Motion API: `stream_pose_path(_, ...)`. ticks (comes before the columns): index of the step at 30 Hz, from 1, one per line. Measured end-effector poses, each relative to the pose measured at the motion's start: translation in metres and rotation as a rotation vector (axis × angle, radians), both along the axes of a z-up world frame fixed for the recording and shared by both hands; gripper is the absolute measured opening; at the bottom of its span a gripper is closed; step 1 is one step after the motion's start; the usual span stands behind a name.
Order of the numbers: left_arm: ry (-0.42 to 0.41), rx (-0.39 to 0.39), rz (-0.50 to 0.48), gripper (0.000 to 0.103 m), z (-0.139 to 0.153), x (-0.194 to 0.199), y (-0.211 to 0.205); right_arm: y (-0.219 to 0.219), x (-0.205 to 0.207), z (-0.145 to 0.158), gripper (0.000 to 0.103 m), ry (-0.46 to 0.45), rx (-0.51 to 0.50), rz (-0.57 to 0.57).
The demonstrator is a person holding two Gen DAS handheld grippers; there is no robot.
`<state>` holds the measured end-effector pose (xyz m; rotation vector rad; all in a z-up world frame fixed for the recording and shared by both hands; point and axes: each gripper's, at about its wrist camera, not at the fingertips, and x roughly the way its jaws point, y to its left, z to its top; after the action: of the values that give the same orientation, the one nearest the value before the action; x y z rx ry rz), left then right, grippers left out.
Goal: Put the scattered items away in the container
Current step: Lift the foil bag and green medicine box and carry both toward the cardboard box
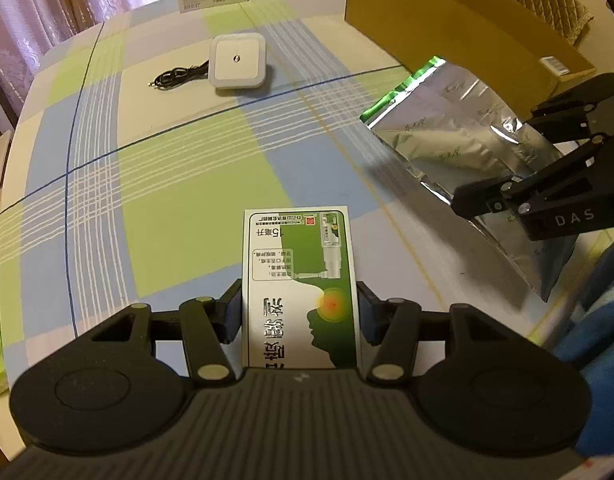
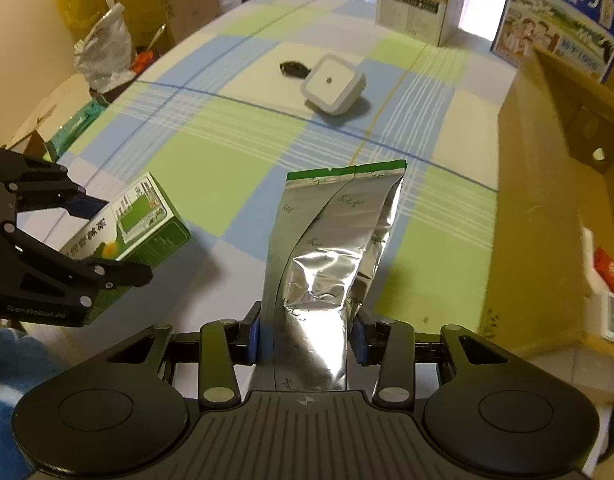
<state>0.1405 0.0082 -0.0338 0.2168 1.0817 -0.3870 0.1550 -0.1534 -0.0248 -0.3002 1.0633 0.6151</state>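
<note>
Careful: your left gripper (image 1: pixel 299 316) clamps the green-and-white cardboard carton (image 1: pixel 299 280), your right gripper (image 2: pixel 307 336) the crinkled silver foil pouch (image 2: pixel 331 264); the brown cardboard box (image 2: pixel 555 200) sits right, and the limp pouch could catch its rim.

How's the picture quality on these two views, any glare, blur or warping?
Left wrist view: fisheye bends the tablecloth lines; the foil pouch glares, and the blue sleeve at right is smeared. Right wrist view: strong glare on the pouch's crumpled middle, the cardboard box is blurred, and the corners go dark.
</note>
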Motion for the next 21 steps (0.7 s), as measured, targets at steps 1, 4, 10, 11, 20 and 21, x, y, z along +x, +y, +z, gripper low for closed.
stream_pose_path(1, -0.003, -0.004, 0.004, 0.051, 0.003, -0.003, -0.001, -0.002, -0.003, 0.004, 0.039, -0.008, 0.003, -0.002)
stream_pose_path(4, -0.012, -0.018, 0.021, 0.051, 0.012, -0.011, -0.005, -0.008, -0.012, 0.017, 0.039, -0.035, 0.012, -0.006)
stream_pose_path(10, -0.031, -0.048, 0.051, 0.051, 0.027, -0.028, -0.017, -0.026, -0.032, 0.041, 0.039, -0.077, 0.044, -0.019)
stream_pose_path(11, -0.035, -0.055, 0.055, 0.051, 0.03, -0.031, -0.02, -0.03, -0.036, 0.045, 0.039, -0.083, 0.05, -0.024)
stream_pose_path(20, -0.069, -0.115, 0.071, 0.051, 0.051, -0.053, -0.049, -0.068, -0.06, 0.072, 0.039, -0.136, 0.084, -0.07)
stream_pose_path(21, -0.072, -0.122, 0.072, 0.051, 0.054, -0.055, -0.052, -0.073, -0.062, 0.074, 0.039, -0.142, 0.087, -0.076)
